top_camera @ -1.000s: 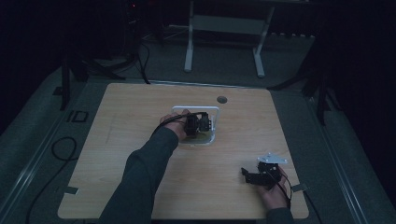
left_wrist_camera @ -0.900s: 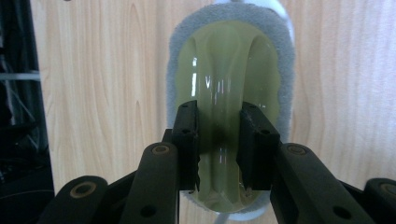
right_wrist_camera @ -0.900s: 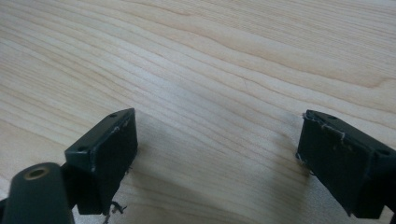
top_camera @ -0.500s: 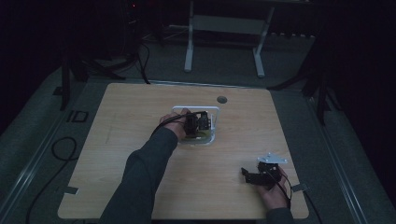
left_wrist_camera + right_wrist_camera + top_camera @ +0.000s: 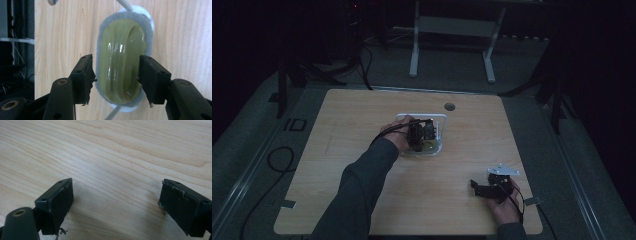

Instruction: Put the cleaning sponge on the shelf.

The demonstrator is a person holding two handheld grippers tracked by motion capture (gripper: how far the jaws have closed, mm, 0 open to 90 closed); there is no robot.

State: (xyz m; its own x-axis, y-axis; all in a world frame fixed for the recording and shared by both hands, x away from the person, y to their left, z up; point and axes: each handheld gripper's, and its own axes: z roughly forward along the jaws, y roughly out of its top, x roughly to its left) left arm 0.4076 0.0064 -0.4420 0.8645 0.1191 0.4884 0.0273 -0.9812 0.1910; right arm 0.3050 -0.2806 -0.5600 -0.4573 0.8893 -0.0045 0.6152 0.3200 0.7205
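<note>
An oval yellow-green sponge (image 5: 122,55) with a grey fuzzy rim lies on a white holder (image 5: 140,10) on the wooden table. My left gripper (image 5: 116,75) points down at it. Its jaws have just been opening and now stand open on either side of the sponge, pads off it. In the high view the left gripper (image 5: 421,134) hangs over the white tray (image 5: 439,118) at the table's middle, with the sponge (image 5: 430,146) showing under it. My right gripper (image 5: 475,186) rests near the front right corner, and in its own view it (image 5: 116,200) is open over bare wood.
A round hole (image 5: 449,106) sits in the table top behind the tray. A white stand (image 5: 452,25) is on the floor beyond the far edge. A cable (image 5: 279,160) lies on the floor at the left.
In the high view both hands stay where they were, the left one over the tray, the right one near the front right corner.
</note>
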